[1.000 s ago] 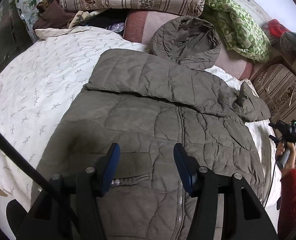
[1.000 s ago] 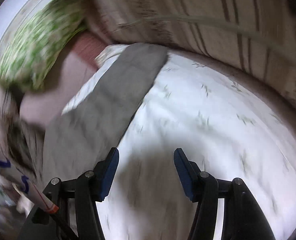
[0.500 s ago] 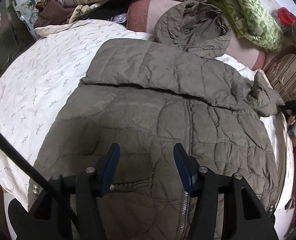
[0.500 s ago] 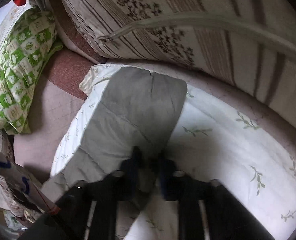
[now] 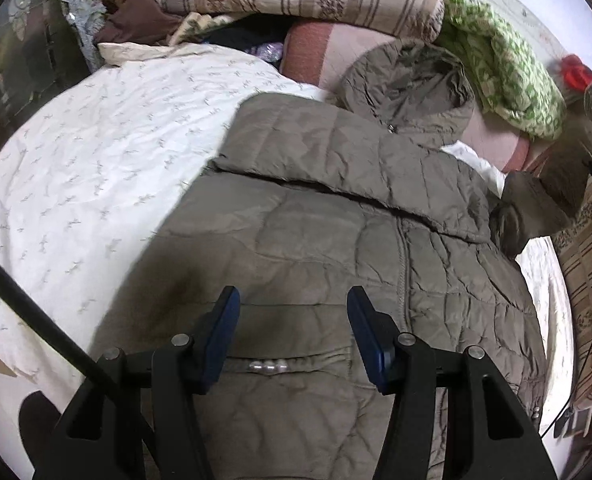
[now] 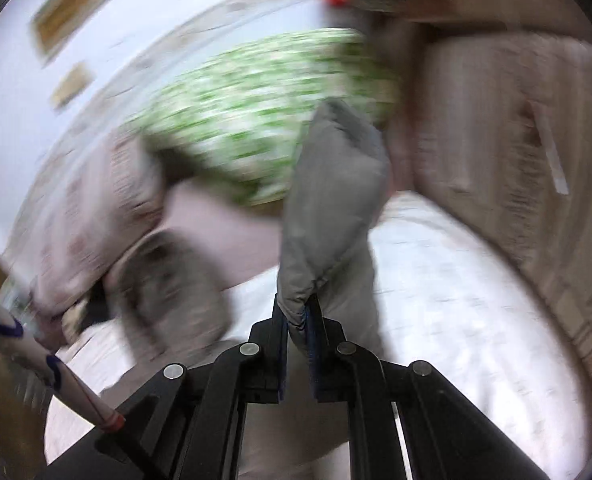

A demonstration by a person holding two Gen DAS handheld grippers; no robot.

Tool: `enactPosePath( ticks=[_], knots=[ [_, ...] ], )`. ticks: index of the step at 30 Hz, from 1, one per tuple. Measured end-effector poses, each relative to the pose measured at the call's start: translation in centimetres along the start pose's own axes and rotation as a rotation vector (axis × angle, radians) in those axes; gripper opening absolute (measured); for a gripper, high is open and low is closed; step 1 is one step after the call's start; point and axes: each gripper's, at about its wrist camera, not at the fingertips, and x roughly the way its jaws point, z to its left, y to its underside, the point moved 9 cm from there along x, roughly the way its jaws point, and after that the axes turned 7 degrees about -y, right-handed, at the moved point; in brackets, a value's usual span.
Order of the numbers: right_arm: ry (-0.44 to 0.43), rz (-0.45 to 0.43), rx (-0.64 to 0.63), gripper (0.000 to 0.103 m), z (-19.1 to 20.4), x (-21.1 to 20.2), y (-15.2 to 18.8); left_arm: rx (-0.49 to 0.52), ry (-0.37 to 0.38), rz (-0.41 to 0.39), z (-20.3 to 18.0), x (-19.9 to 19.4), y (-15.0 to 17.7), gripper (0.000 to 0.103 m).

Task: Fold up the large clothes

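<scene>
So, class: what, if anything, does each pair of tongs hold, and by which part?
The right tongs pinch the padded jacket's sleeve at its cuff end. The left tongs stand open above the jacket, holding nothing.

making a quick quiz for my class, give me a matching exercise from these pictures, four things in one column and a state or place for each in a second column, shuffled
Things:
1. jacket sleeve
2. left gripper
3. jacket hood
4. green patterned blanket

States or places:
A. open above the jacket front
B. lying against the pink cushion
C. pinched and lifted in the right gripper
D. heaped beyond the hood, by the wall

Pairs: 1-C, 2-A, 3-B, 4-D
</scene>
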Motion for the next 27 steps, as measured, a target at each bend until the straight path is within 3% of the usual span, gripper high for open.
enactPosePath(
  ticks=[4, 8, 10, 15, 18, 19, 20, 22, 25, 27],
  knots=[
    [-0.141, 0.111, -0.086, 0.009, 8.4, 2.7, 5.5, -0.009, -0.036, -0.039, 2.1, -0.9, -0.7, 0.055],
    [-0.245, 0.257, -0.122, 0.009, 14.1, 6.8, 12.6, -0.034, -0.061, -0.056, 4.2, -1.0, -1.3, 0.055],
    [-0.251, 0.324, -0.134, 0.009, 15.3, 9.2, 15.6, -0.053, -0.06, -0.053, 5.1, -0.7, -1.6, 0.055],
    [-0.149, 0.483, -0.231, 0.012, 16.1, 15.9, 23.6, -0.072, -0.005, -0.036, 5.0, 0.2, -3.0, 0.059],
    [-0.143, 0.508, -0.295, 0.018, 15.9, 16.3, 25.6, -0.077, 0.058, -0.016, 3.8, 1.0, -4.3, 0.061],
    [-0.159, 0.501, -0.321, 0.027, 16.0, 15.8, 25.8, -0.08, 0.074, -0.013, 3.4, 1.2, -4.7, 0.062],
    [-0.176, 0.497, -0.342, 0.047, 16.0, 15.0, 26.0, -0.082, 0.098, -0.006, 2.7, 1.6, -5.4, 0.062],
    [-0.19, 0.491, -0.378, 0.072, 16.5, 13.9, 26.3, -0.081, 0.135, -0.003, 1.5, 2.1, -6.2, 0.063],
    [-0.16, 0.444, -0.423, 0.076, 15.8, 11.4, 26.0, -0.059, 0.18, -0.005, -0.9, 3.2, -7.6, 0.067],
    [-0.164, 0.418, -0.371, 0.076, 14.7, 10.1, 25.5, -0.025, 0.202, 0.019, -3.1, 4.5, -8.2, 0.067]
  ],
)
